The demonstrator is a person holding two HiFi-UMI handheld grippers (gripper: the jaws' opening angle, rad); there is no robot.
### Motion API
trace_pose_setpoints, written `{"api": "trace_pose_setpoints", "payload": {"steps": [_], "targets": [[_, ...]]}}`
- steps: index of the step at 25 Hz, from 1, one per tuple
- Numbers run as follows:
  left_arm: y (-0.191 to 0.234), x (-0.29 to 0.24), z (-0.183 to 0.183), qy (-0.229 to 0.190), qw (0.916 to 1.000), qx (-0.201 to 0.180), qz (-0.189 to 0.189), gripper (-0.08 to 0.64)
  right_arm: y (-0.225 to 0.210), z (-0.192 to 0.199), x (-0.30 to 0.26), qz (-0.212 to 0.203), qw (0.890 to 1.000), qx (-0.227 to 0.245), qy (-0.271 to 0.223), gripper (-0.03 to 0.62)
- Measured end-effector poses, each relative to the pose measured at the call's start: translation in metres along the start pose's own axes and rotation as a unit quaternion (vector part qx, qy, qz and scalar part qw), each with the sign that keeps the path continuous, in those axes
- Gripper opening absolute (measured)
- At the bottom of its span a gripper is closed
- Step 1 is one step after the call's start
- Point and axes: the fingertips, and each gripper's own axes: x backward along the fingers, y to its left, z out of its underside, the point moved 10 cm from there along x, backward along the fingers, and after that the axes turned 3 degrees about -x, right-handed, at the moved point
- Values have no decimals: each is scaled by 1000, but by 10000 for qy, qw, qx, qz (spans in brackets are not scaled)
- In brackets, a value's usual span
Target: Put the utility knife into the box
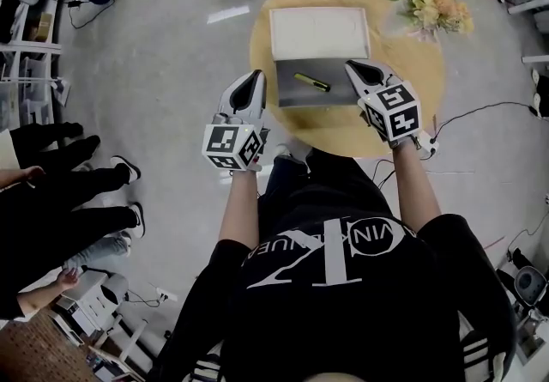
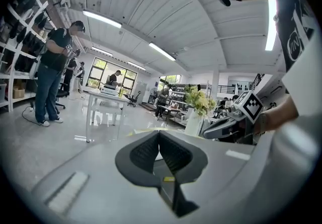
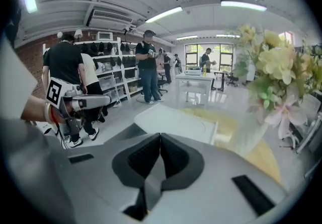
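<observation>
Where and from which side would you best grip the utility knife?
Grip the utility knife around mid-body, across its narrow width, coming down from above. It lies flat and slanted on the gray panel in front of the white box, so probably only its long sides offer the tongs a hold.

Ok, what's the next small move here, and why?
Probably open the right claw and lower it toward the utility knife. Both claws are shut and empty, the left claw too, and the knife lies untouched on the grey panel in front of the white tray.
</observation>
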Motion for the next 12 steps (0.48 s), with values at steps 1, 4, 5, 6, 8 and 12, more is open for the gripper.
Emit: {"api": "trace_pose_setpoints", "payload": {"steps": [1,4,5,6,8,12], "targets": [[0,-1,-2,-16,10000,-12,8,12,0,-1,2,31,10000,3,-50,15],[1,-3,-7,-75,10000,-43,19,12,-1,-6,8,127,9997,27,-207,15],[1,-4,-9,-96,9999,-54,19,12,-2,-7,10,150,9995,40,-260,15],[1,-5,-11,-121,9999,-64,21,11,-2,-8,12,163,9994,55,-316,15],[1,-7,-16,-179,9998,-97,38,11,-3,-11,16,188,9989,83,-427,15],[2,-11,-29,-306,9993,-202,99,11,-4,-20,24,288,9974,106,-656,15]]}}
